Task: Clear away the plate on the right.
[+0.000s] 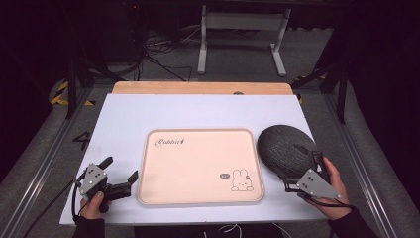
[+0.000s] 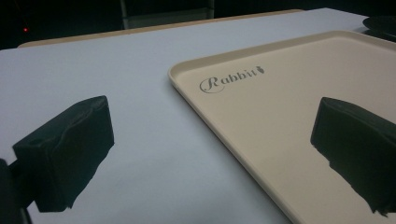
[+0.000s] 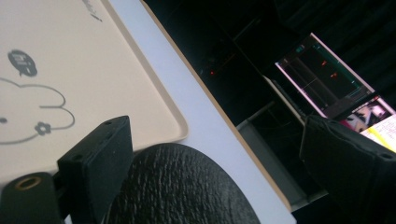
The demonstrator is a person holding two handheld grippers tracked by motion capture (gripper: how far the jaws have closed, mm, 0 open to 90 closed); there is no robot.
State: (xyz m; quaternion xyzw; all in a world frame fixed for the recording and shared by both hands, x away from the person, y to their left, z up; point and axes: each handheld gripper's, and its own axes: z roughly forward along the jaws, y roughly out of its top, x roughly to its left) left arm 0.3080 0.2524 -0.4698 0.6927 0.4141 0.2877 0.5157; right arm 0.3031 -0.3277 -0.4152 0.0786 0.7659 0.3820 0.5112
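Black fingers of the right gripper [image 1: 289, 186] stand spread on either side of the near rim of a dark textured oval plate [image 1: 286, 149]; in the right gripper view the plate's pebbled surface [image 3: 182, 186] fills the gap between the two fingers [image 3: 100, 158], though whether they touch it cannot be told; the person's right hand [image 1: 333, 191] holds this gripper at the plate's near right edge. The plate lies flat on the white worktop [image 1: 124, 124], just beside the right edge of a beige tray [image 1: 198, 163], nearly touching it; the tray carries a "Rabbit" script at its far left corner and a drawn rabbit at its near right corner, the one closest to the plate. Left of the tray, the left gripper [image 1: 121, 176] rests low over the worktop with its fingers [image 2: 70, 149] spread wide and nothing between them; one finger stands over bare worktop, the other over the tray's left rim [image 2: 205, 121]; the left hand [image 1: 91, 203] grips it from the near edge.
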